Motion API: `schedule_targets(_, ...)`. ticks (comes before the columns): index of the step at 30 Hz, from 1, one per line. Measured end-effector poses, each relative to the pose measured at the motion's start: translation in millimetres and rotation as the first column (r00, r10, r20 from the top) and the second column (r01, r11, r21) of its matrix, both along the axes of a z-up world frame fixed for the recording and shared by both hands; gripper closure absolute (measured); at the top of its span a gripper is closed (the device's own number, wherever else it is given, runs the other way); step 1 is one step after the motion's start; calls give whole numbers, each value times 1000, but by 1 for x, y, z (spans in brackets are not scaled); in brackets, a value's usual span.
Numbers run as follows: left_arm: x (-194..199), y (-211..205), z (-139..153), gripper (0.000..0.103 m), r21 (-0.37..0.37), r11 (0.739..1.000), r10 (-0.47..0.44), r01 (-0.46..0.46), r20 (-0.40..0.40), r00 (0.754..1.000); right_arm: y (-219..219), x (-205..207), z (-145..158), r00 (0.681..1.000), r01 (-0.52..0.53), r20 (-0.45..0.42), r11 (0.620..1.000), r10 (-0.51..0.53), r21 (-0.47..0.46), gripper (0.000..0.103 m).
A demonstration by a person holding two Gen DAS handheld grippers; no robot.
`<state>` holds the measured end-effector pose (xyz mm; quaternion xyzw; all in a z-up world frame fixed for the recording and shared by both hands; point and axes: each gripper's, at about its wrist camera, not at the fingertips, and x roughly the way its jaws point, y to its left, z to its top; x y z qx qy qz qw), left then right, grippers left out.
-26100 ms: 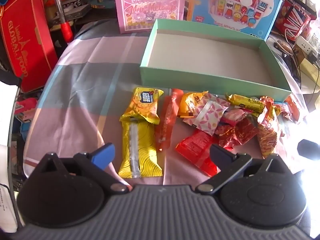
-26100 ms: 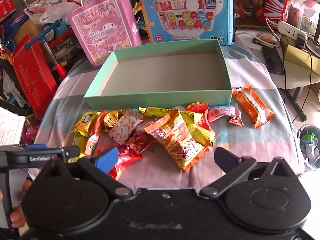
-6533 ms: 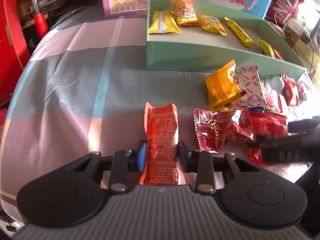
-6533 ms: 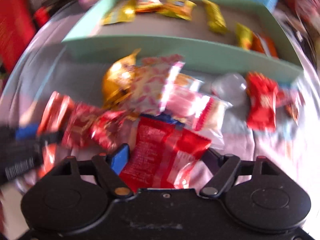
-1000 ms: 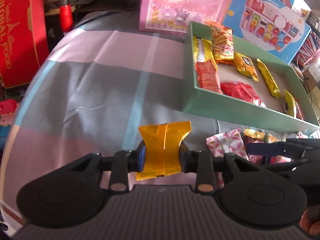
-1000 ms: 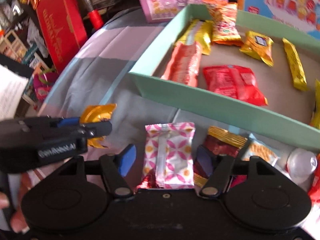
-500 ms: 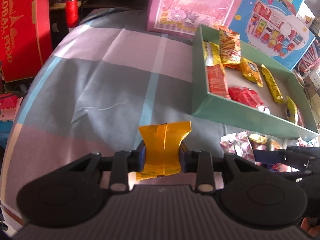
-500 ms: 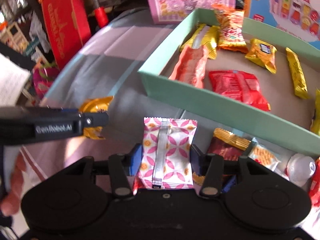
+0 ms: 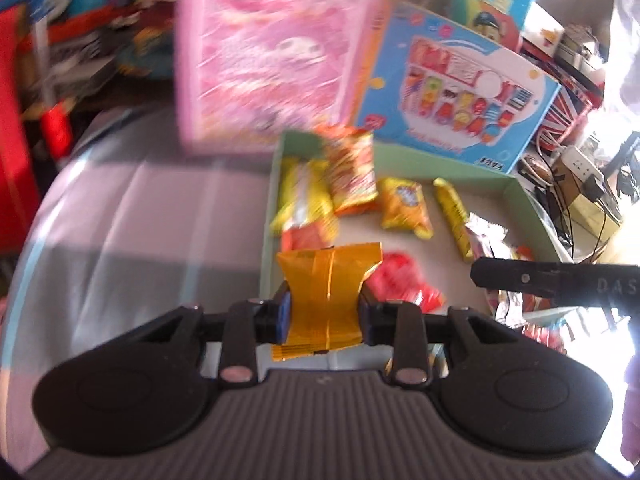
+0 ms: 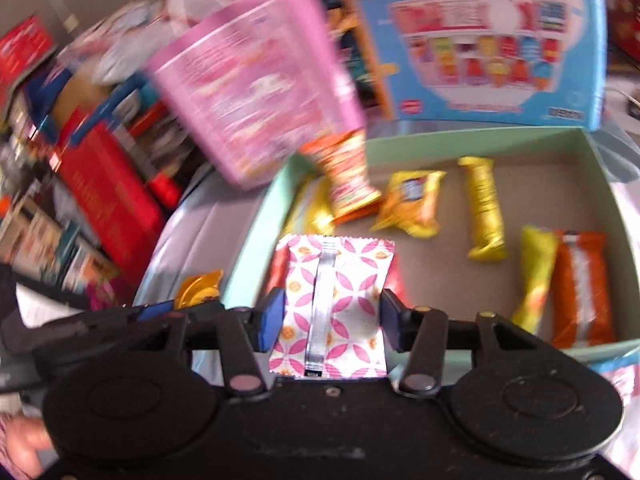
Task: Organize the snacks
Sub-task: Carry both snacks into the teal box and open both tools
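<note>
My left gripper [image 9: 324,316] is shut on an orange-gold snack packet [image 9: 326,292] and holds it above the near left corner of the mint-green box [image 9: 266,216]. My right gripper [image 10: 328,322] is shut on a white packet with pink petal pattern [image 10: 332,300], raised over the box's near left wall [image 10: 256,248]. Inside the box lie several snacks: yellow, orange and red packets [image 9: 404,204], gold and orange bars [image 10: 484,208]. The right gripper shows in the left wrist view as a black bar [image 9: 552,276]; the left gripper [image 10: 120,320] shows at the right view's lower left.
A pink gift bag [image 9: 276,52] and a blue toy box [image 9: 456,92] stand behind the green box. A red carton [image 10: 108,192] and clutter lie off the table's left. A few loose snacks [image 9: 540,332] lie on the striped cloth before the box.
Both grippers have lifted their packets off the cloth and moved forward and up toward the box. The views are motion-blurred.
</note>
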<state>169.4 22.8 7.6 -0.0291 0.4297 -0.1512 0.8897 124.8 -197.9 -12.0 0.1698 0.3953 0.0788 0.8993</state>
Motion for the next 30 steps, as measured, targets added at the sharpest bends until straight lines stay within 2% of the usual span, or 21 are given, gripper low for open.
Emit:
schedule_targets(6, 58, -56, -15, 71, 40, 997, -69, 71, -30, 997, -43, 44, -22, 994, 88, -68, 995, -85, 48, 53)
schedule_targets(12, 94, -83, -40, 71, 91, 993, -62, 68, -65, 996, -55, 69, -47, 991, 93, -106, 993, -86, 66, 52)
schedule_targets(14, 102, -86, -47, 70, 103, 992, -59, 66, -73, 996, -55, 75, -53, 989, 95, -116, 993, -86, 75, 49)
schedule_targets(15, 104, -87, -49, 58, 116, 991, -53, 61, -73, 996, -56, 80, -54, 989, 97, -122, 992, -86, 82, 41)
schedule_targets(16, 106, -89, -51, 34, 134, 990, -43, 52, -72, 997, -58, 81, -54, 988, 99, -126, 991, -87, 90, 22)
schedule_targets(18, 105, -89, -51, 20, 168, 986, -11, 18, -43, 999, -61, 80, -52, 988, 119, -111, 988, -108, 97, 7)
schedule_targets(19, 105, -88, -51, 16, 172, 985, -9, 15, -37, 999, -61, 81, -50, 989, 118, -101, 989, -109, 92, 6)
schedule_targets(22, 103, -84, -48, 13, 165, 986, -1, 9, -48, 999, -63, 78, -47, 989, 120, -94, 989, -112, 87, 0)
schedule_targets(27, 87, -80, -36, 2, 170, 985, 3, 2, -31, 1000, -61, 68, -41, 988, 126, -97, 989, -118, 83, 0)
schedule_targets(30, 73, -77, -28, 1, 158, 987, 0, 4, -27, 1000, -60, 54, -34, 989, 125, -91, 989, -118, 80, 0)
